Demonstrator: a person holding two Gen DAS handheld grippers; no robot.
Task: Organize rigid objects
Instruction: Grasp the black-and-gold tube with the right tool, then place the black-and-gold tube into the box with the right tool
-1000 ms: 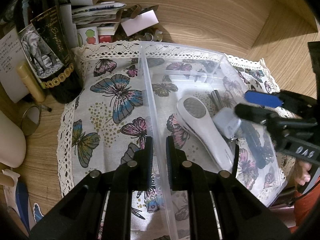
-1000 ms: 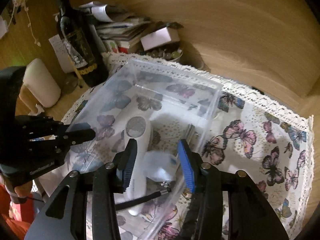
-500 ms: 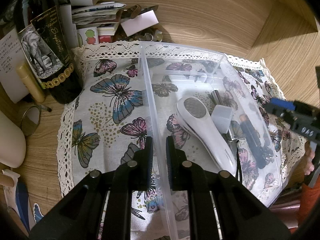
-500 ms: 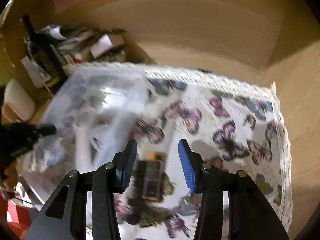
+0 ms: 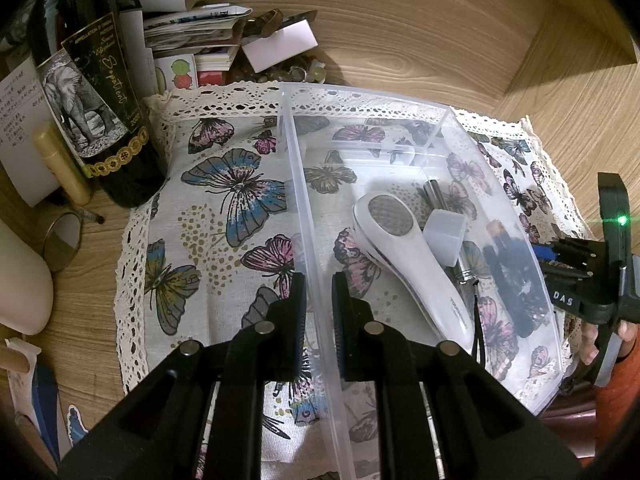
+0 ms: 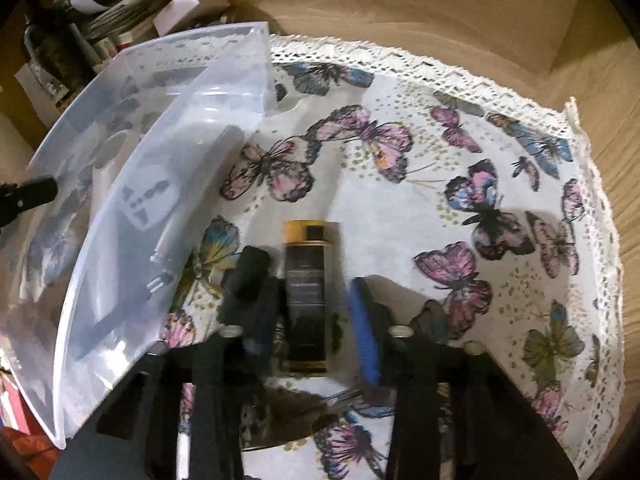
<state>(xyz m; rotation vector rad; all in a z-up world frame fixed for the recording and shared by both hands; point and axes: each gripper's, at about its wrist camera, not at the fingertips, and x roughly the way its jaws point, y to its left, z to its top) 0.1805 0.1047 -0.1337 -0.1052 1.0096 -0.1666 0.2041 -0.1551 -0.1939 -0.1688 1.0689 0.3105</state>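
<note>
A clear plastic bin stands on a butterfly cloth. In it lie a white handheld device, a small translucent cup and a dark stick. My left gripper is shut on the bin's left wall. My right gripper is open, its fingers either side of a black and gold tube that lies on the cloth just right of the bin. The right gripper also shows at the right edge of the left wrist view.
A dark wine bottle stands at the cloth's back left beside a stack of papers and boxes. A small round mirror and a white rounded object lie left. Wooden walls close the back and right.
My right gripper has left the bin, swung right and come down over the black and gold tube on the cloth. The translucent cup now lies in the bin. The left gripper has not moved.
</note>
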